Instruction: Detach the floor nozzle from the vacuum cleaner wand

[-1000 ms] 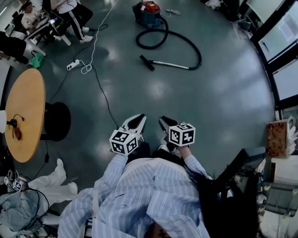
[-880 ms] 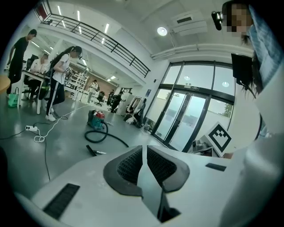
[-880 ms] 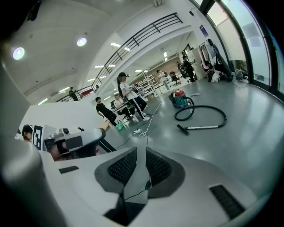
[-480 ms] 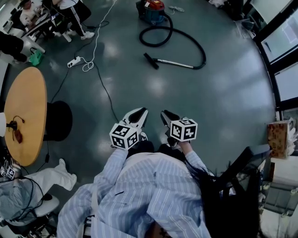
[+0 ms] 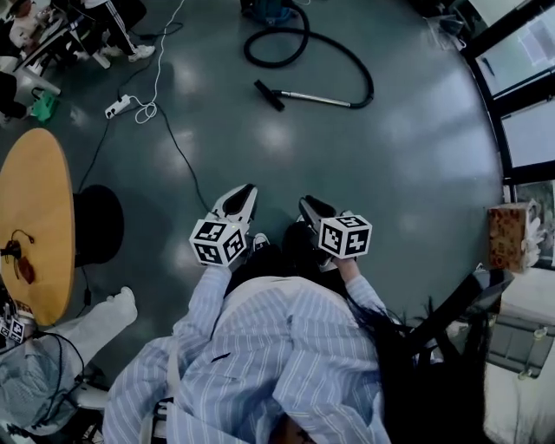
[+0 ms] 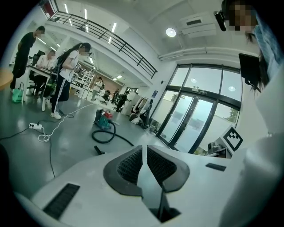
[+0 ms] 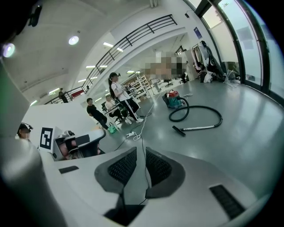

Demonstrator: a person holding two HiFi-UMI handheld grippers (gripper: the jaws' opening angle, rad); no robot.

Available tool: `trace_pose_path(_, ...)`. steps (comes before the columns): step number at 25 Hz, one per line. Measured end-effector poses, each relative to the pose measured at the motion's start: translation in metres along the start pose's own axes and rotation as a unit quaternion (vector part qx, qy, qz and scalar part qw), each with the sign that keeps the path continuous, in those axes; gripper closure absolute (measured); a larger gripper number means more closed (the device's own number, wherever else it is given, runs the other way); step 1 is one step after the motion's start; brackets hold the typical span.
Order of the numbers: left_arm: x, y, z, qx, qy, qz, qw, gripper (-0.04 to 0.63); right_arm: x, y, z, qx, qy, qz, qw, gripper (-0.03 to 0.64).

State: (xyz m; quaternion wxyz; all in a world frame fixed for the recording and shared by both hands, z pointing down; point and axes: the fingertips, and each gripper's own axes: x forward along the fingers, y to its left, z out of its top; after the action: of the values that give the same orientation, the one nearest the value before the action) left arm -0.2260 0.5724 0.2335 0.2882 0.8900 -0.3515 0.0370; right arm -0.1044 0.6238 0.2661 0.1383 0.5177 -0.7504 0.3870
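Observation:
The vacuum's black floor nozzle lies on the grey floor far ahead, on the end of a silver wand. A black hose loops from the wand back to the vacuum body at the top edge. The nozzle also shows small in the left gripper view, and the nozzle and wand in the right gripper view. My left gripper and right gripper are side by side in front of my body, far short of the nozzle. Both are shut with nothing between the jaws.
A round wooden table on a black base stands at the left. A power strip with a white cord and a black cable cross the floor ahead left. People sit at desks far left. A cardboard box is at the right.
Both grippers have been carried forward over the floor, the left one farther. The vacuum body has slid to the top edge of the head view. The jaws have stayed as they were.

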Motion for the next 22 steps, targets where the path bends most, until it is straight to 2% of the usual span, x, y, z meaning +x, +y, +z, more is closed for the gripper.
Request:
trace_pose_path(6, 0.03, 0.004, -0.005, -0.018, 0.02, -0.007, 0.9996, 0.56, 0.019, -0.02, 0.011, 0.007, 0.033, -0.001, 0.999, 0.548)
trace_pose_path(10, 0.057, 0.019, 0.003, -0.027, 0.02, 0.017, 0.9993, 0.56, 0.05, -0.04, 0.035, 0.002, 0.053, 0.025, 0.998, 0.548)
trace_pose_path(15, 0.103, 0.055, 0.039, -0.038, 0.005, 0.067, 0.997, 0.561, 0.094, -0.069, 0.093, -0.022, 0.072, 0.058, 0.996, 0.548)
trace_pose_path(19, 0.15, 0.065, 0.084, -0.027, -0.015, 0.082, 0.9962, 0.561, 0.123, -0.098, 0.153, -0.022, 0.069, 0.079, 0.994, 0.548)
trace_pose_path(22, 0.183, 0.069, 0.106, -0.017, -0.015, 0.091, 0.9956, 0.56, 0.143, -0.115, 0.188, -0.024, 0.068, 0.094, 0.993, 0.548)
